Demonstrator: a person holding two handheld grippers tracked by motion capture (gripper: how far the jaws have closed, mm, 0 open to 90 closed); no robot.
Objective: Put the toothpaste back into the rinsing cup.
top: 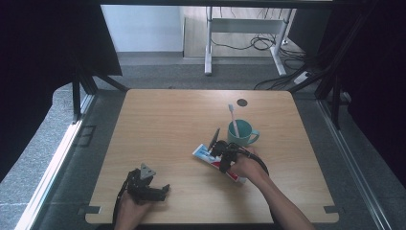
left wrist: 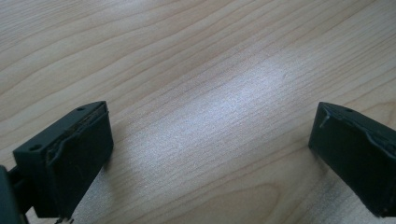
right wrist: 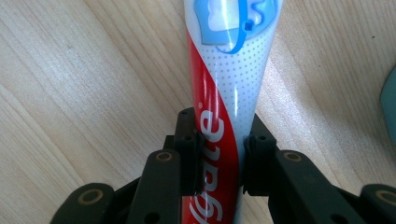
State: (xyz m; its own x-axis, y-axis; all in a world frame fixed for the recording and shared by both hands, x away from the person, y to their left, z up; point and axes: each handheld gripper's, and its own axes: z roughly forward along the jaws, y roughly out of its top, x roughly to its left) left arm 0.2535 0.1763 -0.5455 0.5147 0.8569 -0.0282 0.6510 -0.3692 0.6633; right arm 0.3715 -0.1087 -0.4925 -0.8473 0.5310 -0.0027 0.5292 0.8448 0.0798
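One toothpaste tube (top: 216,160), one teal mug (top: 242,132), one toothbrush (top: 233,120), two tongs, one dark disc (top: 242,102), maybe coaster.

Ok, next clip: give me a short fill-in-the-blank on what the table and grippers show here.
1. The right gripper is shut on the ____ tube, which lies on the wooden table.
2. The toothbrush stands inside the teal ____.
3. The left gripper has its jaws ____, with bare wood between them.
4. In the high view the mug sits just ____ the toothpaste tube, farther from the person.

Missing words: toothpaste; mug; open; behind
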